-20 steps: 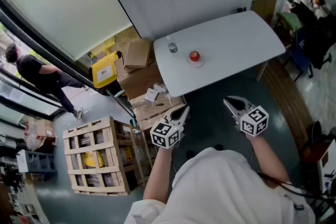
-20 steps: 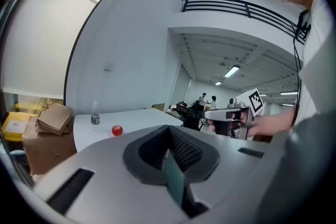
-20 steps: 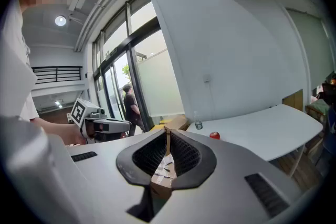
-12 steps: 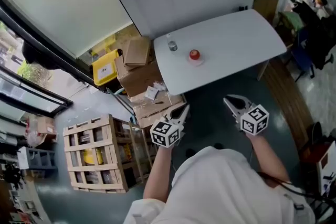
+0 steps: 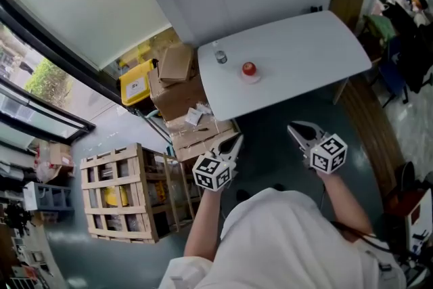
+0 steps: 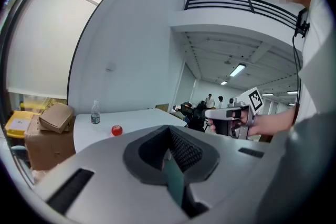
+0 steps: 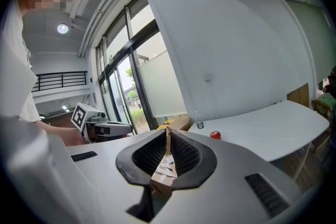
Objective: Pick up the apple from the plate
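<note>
A red apple (image 5: pixel 249 68) lies on a small white plate (image 5: pixel 252 78) on the white table (image 5: pixel 304 57); it also shows as a red dot, the apple (image 6: pixel 116 130) in the left gripper view and the apple (image 7: pixel 215 135) in the right gripper view. My left gripper (image 5: pixel 235 140) is held in front of the table's near edge, well short of the apple, shut and empty. To its right my right gripper (image 5: pixel 292 129) is level with it, jaws together with nothing between them.
A small water bottle (image 5: pixel 219 55) stands on the table left of the apple. Cardboard boxes (image 5: pixel 177 88) and a yellow bin (image 5: pixel 137 84) are piled left of the table. A wooden crate (image 5: pixel 128 193) stands nearer on the left. Chairs and clutter (image 5: pixel 399 30) lie at right.
Both grippers keep their place. The view has shifted slightly, and the person outside the window at left has gone from sight.
</note>
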`<state>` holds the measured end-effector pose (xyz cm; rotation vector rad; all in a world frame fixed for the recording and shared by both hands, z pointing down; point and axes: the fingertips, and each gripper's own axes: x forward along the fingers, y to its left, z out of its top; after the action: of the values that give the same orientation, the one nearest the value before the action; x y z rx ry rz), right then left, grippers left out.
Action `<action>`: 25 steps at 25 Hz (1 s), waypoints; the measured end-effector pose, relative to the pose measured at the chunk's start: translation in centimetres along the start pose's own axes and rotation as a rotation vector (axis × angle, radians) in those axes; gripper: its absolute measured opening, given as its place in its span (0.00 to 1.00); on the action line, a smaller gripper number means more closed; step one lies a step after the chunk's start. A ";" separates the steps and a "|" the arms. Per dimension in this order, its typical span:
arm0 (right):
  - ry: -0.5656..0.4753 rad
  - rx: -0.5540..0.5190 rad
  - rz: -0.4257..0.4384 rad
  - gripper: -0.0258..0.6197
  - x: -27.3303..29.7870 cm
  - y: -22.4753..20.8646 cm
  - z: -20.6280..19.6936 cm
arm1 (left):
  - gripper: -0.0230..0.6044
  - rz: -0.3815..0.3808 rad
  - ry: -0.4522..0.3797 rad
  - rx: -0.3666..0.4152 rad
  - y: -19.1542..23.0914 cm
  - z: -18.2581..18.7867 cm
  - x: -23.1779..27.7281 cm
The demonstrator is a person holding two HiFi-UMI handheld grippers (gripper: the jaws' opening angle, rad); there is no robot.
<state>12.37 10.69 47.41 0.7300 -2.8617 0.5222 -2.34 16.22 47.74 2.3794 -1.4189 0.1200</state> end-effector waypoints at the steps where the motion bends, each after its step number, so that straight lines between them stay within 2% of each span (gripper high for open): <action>1: 0.004 0.002 0.003 0.12 -0.3 -0.3 -0.1 | 0.04 -0.004 -0.021 -0.005 -0.4 0.2 0.1; 5: 0.017 -0.006 0.011 0.12 -1.1 -1.8 -0.2 | 0.04 0.010 -0.073 -0.013 -1.2 1.0 0.9; 11: 0.033 -0.026 0.024 0.12 -1.9 -3.6 -0.2 | 0.04 0.043 -0.035 -0.003 -2.1 0.3 2.6; 17: 0.044 0.003 0.022 0.12 -1.9 -5.1 -1.0 | 0.04 0.050 -0.005 -0.027 -2.1 -0.7 3.8; 25: 0.058 0.012 0.008 0.12 0.6 -6.9 -1.1 | 0.04 0.034 0.008 -0.031 0.6 -0.4 5.5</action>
<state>15.27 5.21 50.58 0.6946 -2.8112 0.5528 -0.17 11.53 49.67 2.3278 -1.4468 0.1153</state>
